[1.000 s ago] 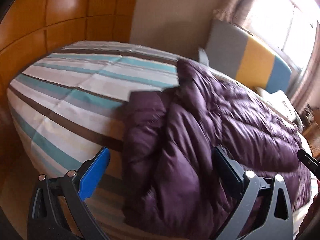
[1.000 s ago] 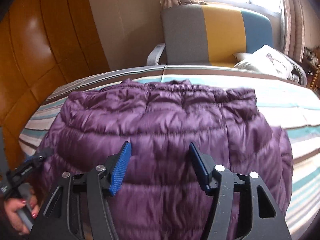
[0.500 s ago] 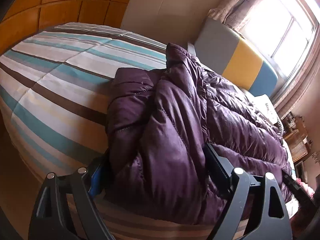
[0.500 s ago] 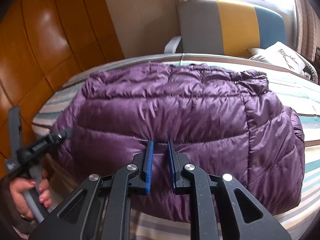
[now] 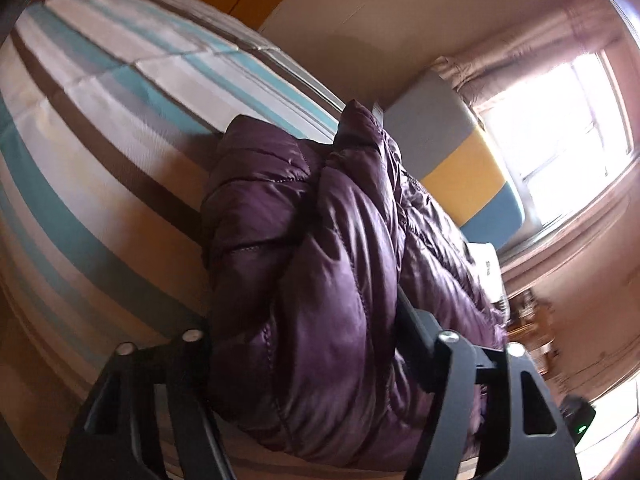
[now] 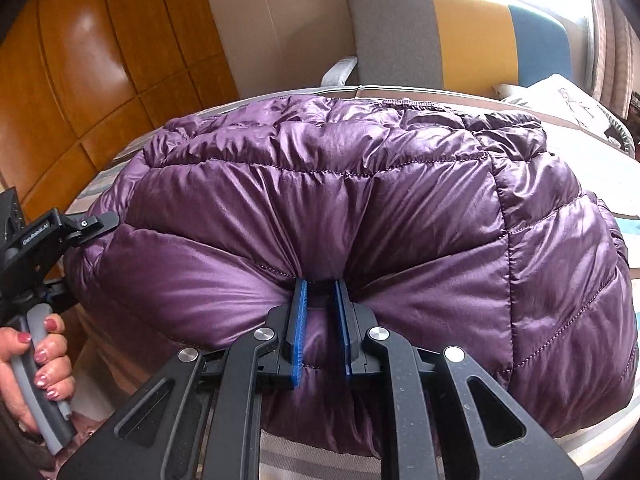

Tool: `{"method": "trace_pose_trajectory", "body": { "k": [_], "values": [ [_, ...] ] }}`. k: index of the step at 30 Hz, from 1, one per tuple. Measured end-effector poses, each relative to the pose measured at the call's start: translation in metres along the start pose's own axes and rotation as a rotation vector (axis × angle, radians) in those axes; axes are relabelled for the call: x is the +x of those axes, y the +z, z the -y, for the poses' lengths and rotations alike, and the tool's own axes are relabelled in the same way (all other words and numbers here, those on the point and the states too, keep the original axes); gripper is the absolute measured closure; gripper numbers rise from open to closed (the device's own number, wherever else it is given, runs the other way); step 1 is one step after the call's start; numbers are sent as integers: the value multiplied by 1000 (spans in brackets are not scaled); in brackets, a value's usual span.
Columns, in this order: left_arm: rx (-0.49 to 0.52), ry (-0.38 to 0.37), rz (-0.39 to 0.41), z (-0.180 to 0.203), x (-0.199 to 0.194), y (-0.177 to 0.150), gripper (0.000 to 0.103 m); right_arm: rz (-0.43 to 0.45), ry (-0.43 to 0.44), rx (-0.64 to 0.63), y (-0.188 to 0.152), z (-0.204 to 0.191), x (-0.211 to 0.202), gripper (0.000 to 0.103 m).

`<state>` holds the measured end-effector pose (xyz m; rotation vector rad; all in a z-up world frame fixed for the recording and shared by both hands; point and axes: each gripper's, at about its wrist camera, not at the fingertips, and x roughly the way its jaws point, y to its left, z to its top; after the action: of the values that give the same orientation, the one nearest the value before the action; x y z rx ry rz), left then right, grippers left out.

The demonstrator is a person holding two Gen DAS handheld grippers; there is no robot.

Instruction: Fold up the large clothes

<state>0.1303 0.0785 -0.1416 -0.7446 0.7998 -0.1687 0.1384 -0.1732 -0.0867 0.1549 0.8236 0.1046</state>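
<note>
A purple quilted down jacket point(image 6: 360, 208) lies folded on the striped bed point(image 5: 92, 120). My right gripper point(image 6: 320, 292) is shut on a pinch of the jacket's near edge; puffed fabric bulges on both sides of the blue pads point(image 6: 299, 320). In the left wrist view the jacket point(image 5: 320, 280) fills the space between my left gripper's point(image 5: 304, 320) wide-apart fingers, its end bunched between them; the pads are hidden by fabric. The left gripper also shows in the right wrist view point(image 6: 96, 220), at the jacket's left end, held by a hand point(image 6: 44, 356).
A grey, yellow and blue armchair point(image 6: 460, 40) stands beyond the bed with a white cushion point(image 6: 560, 96). Orange wooden wall panels point(image 6: 80, 80) run along the left. A bright window point(image 5: 560, 112) is at the right.
My right gripper has closed from wide open onto the jacket's near edge and pushed in. My left gripper has moved forward so the jacket's end sits between its fingers.
</note>
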Motion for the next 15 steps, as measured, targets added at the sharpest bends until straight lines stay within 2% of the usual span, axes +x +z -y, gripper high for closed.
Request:
{"method": "trace_pose_trajectory", "body": {
  "k": [4,7,10,15],
  "values": [
    [0,-2,-2,5,1,3,69,0,13,23,0,5,-2,89],
    [90,27,47,31,-7,3,78,0,7,20,-1,4,-2,89],
    [184,30,100,60,-19,2,80,0,-2,19,0,3,-1,89],
    [326,-13,166,111,-38,-5,81,0,3,35,-1,2,1,89]
  ]
}}
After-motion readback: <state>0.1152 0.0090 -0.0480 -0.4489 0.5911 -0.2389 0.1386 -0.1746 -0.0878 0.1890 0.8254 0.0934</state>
